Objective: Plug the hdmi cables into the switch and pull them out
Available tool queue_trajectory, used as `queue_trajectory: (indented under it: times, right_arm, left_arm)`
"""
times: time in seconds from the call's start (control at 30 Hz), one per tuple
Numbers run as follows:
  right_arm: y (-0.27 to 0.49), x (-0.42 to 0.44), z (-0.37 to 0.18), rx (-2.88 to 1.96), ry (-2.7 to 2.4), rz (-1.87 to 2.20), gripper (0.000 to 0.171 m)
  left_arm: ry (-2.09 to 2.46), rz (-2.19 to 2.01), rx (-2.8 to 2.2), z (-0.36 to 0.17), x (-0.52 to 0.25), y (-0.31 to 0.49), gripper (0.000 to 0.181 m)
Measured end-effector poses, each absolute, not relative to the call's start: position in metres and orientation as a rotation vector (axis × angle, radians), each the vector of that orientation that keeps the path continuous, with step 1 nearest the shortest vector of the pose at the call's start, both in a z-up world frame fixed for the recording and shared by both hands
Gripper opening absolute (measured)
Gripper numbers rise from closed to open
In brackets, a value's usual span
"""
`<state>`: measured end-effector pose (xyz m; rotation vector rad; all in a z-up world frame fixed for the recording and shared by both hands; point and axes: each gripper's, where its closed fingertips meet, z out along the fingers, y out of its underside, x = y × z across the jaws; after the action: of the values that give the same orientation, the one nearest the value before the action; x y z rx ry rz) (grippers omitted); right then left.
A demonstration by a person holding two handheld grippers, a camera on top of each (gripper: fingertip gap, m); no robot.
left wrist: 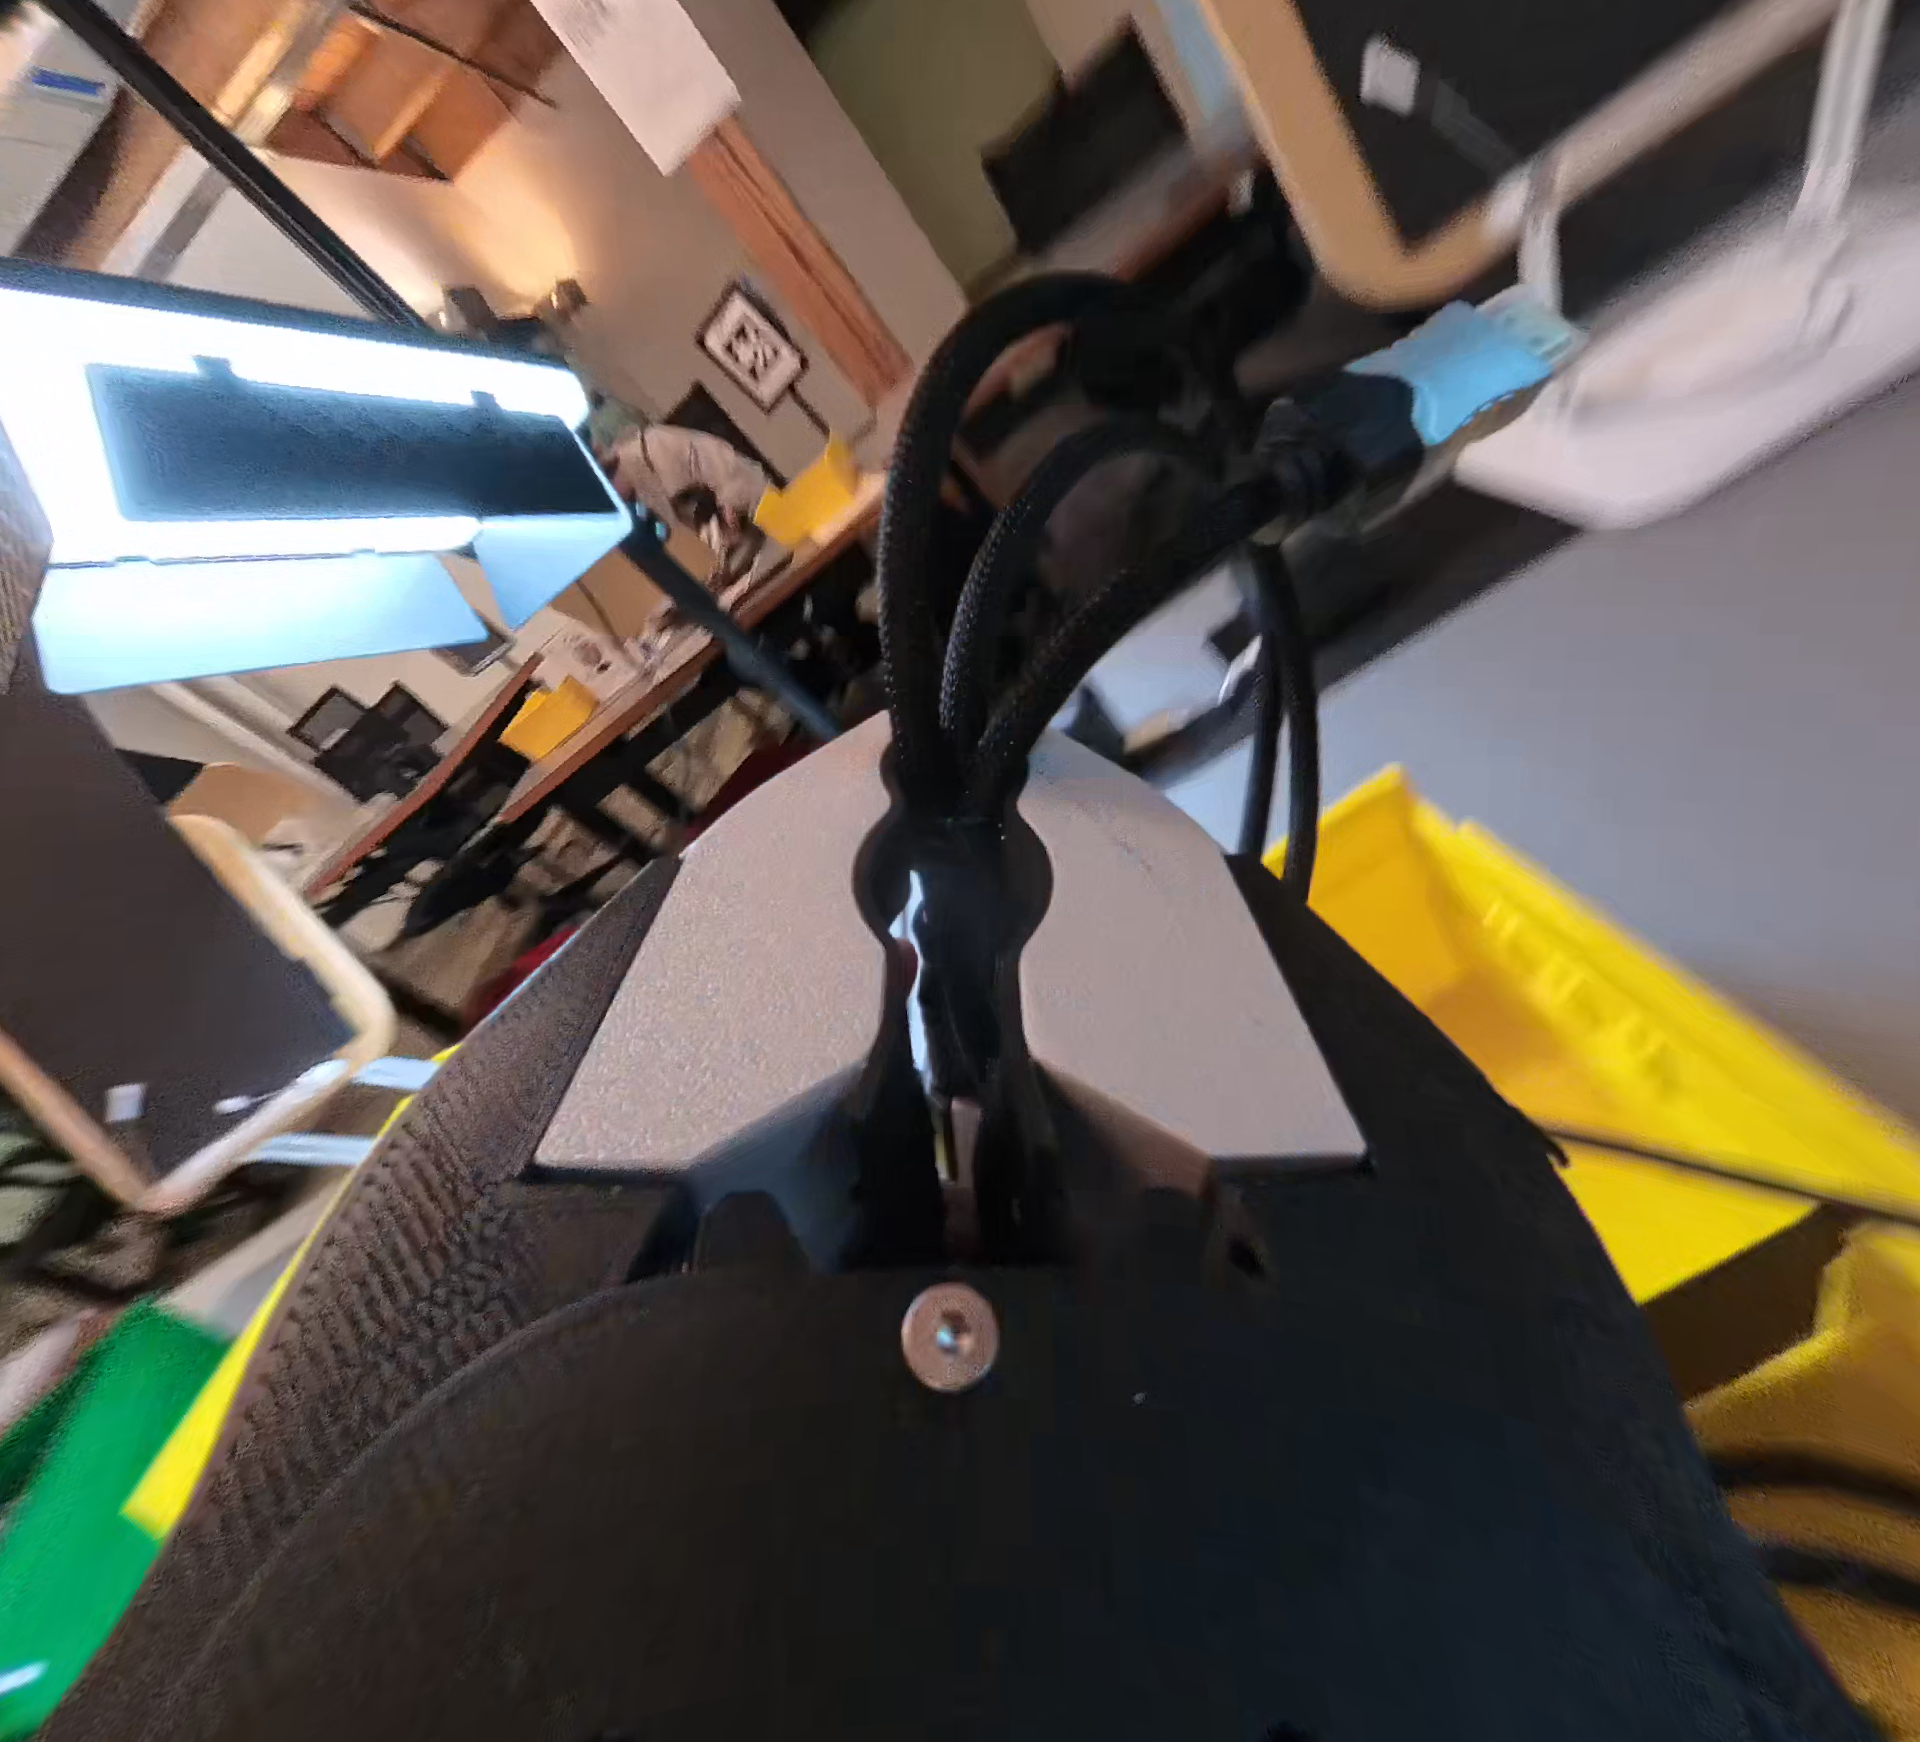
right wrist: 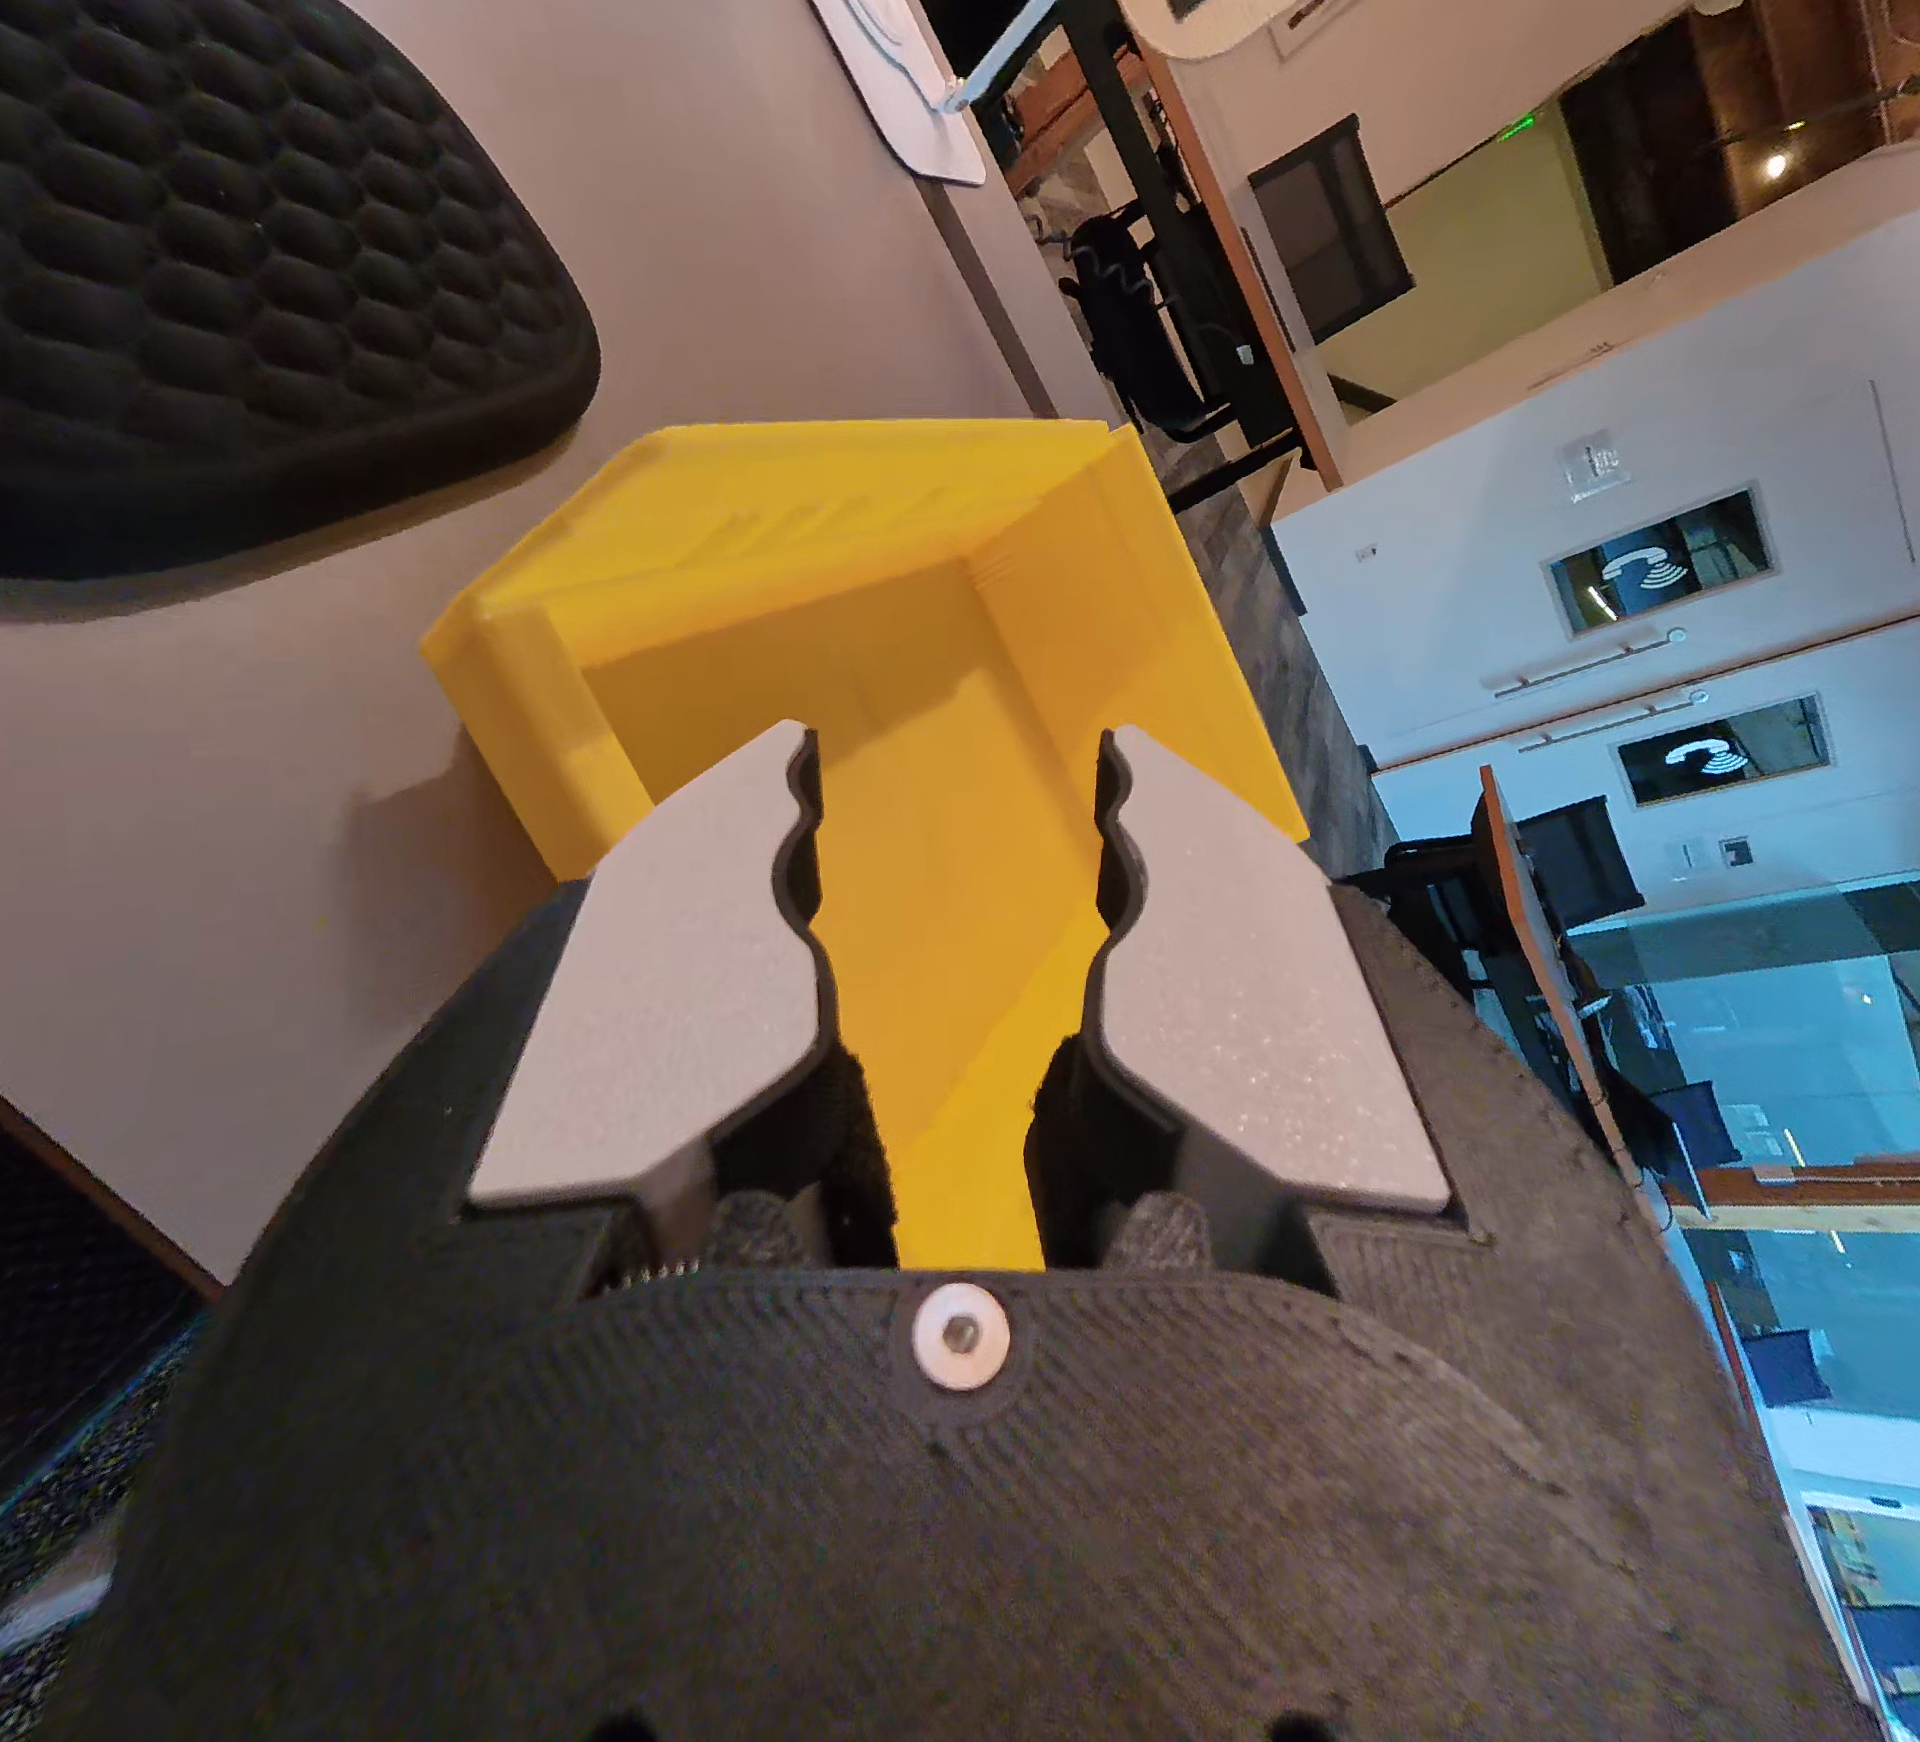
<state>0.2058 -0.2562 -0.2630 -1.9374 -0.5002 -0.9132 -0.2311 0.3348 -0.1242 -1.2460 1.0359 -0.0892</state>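
Left fingers point(left wrist: 951, 871) clamped on bundled black hdmi cables point(left wrist: 935, 612), lifted off desk point(left wrist: 1662, 653). Right fingers point(right wrist: 956, 819) apart, empty, over yellow bin point(right wrist: 790, 529). Switch not identifiable; plugs appear out. Bin rim close; desk edge near, room beyond.

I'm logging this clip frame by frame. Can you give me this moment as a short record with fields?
left gripper: shut on cables
cables: black braided bundle, looping up from the jaws
right gripper: open, empty
bin: yellow, under the right gripper, looks empty
pad: black, on the table beside the bin
switch: cannot tell
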Motion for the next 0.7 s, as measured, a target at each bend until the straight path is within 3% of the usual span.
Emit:
queue_trajectory:
  times: [0.3,0.47,0.7]
  right_arm:
    - [-0.194,0.127,-0.226,-1.644,-0.680,-0.700,0.050]
    - [-0.137,0.027,-0.191,-1.305,-0.692,-0.230,0.050]
    - [-0.081,-0.066,-0.194,-1.185,-0.521,0.312,0.056]
  left_arm:
    - [0.557,-1.200,-0.852,-0.050,-0.204,0.179,0.012]
    - [0.326,-1.733,-0.632,-0.059,-0.199,0.100,0.012]
    - [0.052,-2.215,-0.502,-0.102,-0.189,0.049,0.011]
